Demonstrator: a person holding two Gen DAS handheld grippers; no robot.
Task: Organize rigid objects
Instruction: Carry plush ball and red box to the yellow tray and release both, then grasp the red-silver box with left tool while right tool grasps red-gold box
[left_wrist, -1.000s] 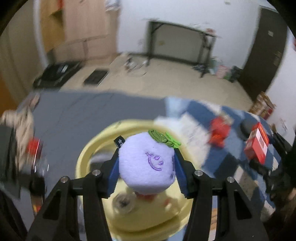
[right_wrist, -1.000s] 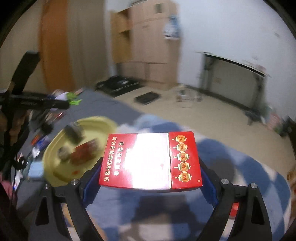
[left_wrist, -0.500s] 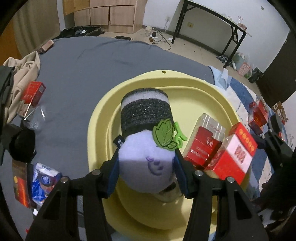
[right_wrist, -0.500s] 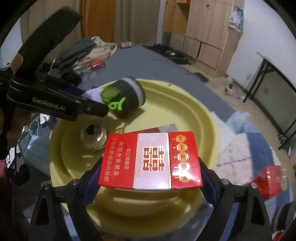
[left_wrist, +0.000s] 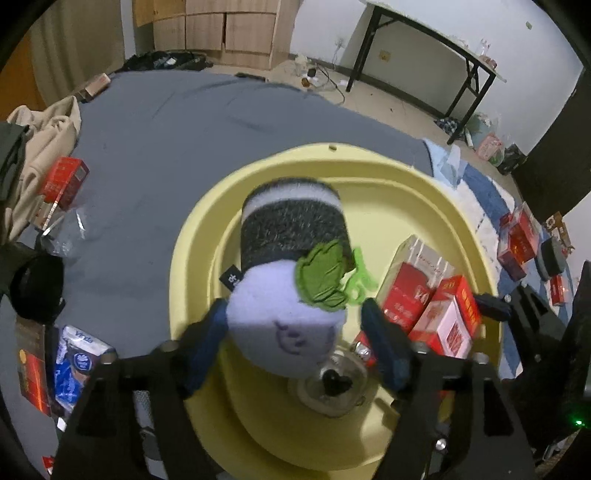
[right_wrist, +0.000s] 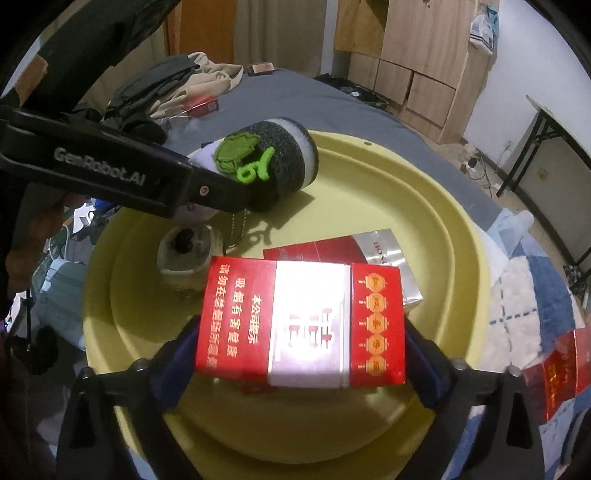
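Note:
A yellow basin (left_wrist: 369, 177) (right_wrist: 369, 177) sits on the grey bed. My left gripper (left_wrist: 295, 332) has its jaws spread, with a gap at the right finger, around a purple plush toy with a green leaf and dark cylinder end (left_wrist: 288, 295) (right_wrist: 273, 166), which is low over the basin. My right gripper (right_wrist: 301, 350) has its jaws spread a little wider than a red and white cigarette box (right_wrist: 301, 321) (left_wrist: 448, 321) lying between them over the basin. A dark red pack (right_wrist: 351, 251) (left_wrist: 410, 291) and a small glass jar (left_wrist: 332, 384) (right_wrist: 186, 251) lie in the basin.
Red boxes lie on the blue patterned quilt at the right (left_wrist: 517, 240) (right_wrist: 557, 373). A red box (left_wrist: 64, 177), clothes (left_wrist: 40, 133) and a blue packet (left_wrist: 74, 365) lie on the grey bed at the left. A black table (left_wrist: 424, 40) stands by the far wall.
Both grippers came down over the basin. Both sets of jaws have spread, loosening their hold on the plush toy and the cigarette box.

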